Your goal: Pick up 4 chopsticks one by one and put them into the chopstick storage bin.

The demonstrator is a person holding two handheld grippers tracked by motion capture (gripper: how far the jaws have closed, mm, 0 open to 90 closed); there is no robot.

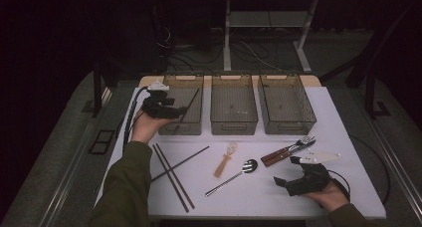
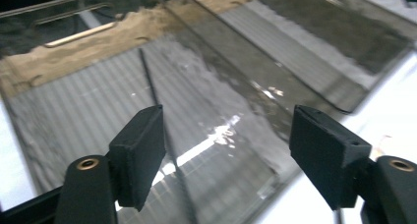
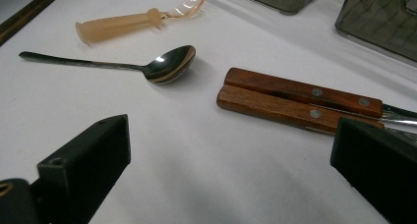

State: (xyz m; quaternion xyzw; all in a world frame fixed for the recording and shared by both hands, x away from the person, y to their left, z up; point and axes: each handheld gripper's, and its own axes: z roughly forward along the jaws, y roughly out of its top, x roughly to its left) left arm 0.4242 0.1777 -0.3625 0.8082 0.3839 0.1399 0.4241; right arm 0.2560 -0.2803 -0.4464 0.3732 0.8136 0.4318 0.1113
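step: chopstick point(image 1: 191, 103) dropped in far-left bin point(image 1: 183, 122) | left gripper point(image 1: 175, 110) fingers open, empty | right gripper point(image 1: 284, 183) fingers open, idle | next: grab another bench chopstick point(image 1: 171, 170)

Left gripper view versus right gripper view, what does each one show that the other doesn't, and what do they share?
The left gripper view alone: the left gripper, jaws apart, above the leftmost clear bin with a dark chopstick lying loose inside it.

The right gripper view alone: the right gripper, jaws wide apart, a metal spoon, a pale small whisk and two wooden handles side by side.

Both: the white table surface and clear bins.
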